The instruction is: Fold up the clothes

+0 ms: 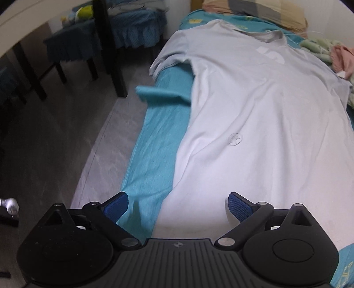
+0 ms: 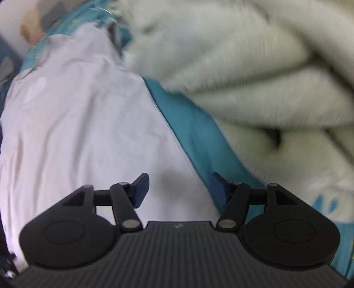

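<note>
Bed scene, both wrist views, noted left to right.

At far left of the left wrist view there was grey floor (image 1: 66, 137) and dark furniture draped in teal cloth (image 1: 73, 44). Next came the edge of the teal bedsheet (image 1: 154, 141). A pale T-shirt (image 1: 254, 115) lay on it, spread flat and lengthwise, collar toward the pillow (image 1: 261, 13) at the head of the bed. One short sleeve (image 1: 168, 59) lay open at the bed edge, unfolded. A small crumpled heap of green and pink clothes (image 1: 331, 53) sat at the far right, beside the shirt's shoulder.

The left gripper (image 1: 178, 206) was spread wide, nothing between its blue pads. It hovered over the shirt's near left edge, where white cloth met teal sheet.

In the right wrist view (blurred) the same shirt filled the left half. A strip of teal sheet ran just right of it, then a bulky cream fleece blanket (image 2: 254, 66). The right gripper (image 2: 178, 190) also stood wide and empty, over the shirt's near right edge; whether the pads touched fabric could not be told.

Judgement: the shirt was laid out and roughly smoothed, but no fold showed. Sleeves, sides and the lengthwise fold all remained, as did the heap. Probable next step: pinch both near corners.
</note>
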Motion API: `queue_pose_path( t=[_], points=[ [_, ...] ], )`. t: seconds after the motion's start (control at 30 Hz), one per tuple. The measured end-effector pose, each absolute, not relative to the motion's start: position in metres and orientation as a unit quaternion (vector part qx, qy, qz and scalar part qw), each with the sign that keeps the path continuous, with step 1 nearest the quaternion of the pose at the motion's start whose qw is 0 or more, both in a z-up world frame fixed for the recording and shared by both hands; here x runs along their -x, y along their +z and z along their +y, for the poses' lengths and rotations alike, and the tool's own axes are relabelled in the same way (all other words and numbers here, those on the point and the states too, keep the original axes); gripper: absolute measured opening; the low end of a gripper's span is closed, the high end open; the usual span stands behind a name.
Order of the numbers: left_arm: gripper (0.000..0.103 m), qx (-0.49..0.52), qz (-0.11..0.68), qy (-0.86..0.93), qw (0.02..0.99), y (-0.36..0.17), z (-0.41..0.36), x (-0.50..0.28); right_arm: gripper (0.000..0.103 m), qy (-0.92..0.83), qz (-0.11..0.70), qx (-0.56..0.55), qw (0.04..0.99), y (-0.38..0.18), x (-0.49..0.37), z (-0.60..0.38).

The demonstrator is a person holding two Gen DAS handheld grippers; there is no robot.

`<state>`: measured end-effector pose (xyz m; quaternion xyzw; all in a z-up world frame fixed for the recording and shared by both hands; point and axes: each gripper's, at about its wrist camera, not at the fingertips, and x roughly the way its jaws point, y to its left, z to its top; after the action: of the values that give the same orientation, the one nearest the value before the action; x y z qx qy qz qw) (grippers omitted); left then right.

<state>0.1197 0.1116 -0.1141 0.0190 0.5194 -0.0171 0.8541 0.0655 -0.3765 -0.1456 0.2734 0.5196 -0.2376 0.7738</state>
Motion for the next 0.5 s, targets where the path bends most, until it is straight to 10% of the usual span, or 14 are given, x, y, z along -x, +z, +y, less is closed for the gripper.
queue_pose_path(
  t=[0.5],
  points=[
    [0.089, -0.044, 0.514, -0.024, 0.856, -0.122, 0.108, -0.125, 0.065, -0.175, 0.554, -0.31, 0.753, -0.163, -0.062, -0.36]
  ],
)
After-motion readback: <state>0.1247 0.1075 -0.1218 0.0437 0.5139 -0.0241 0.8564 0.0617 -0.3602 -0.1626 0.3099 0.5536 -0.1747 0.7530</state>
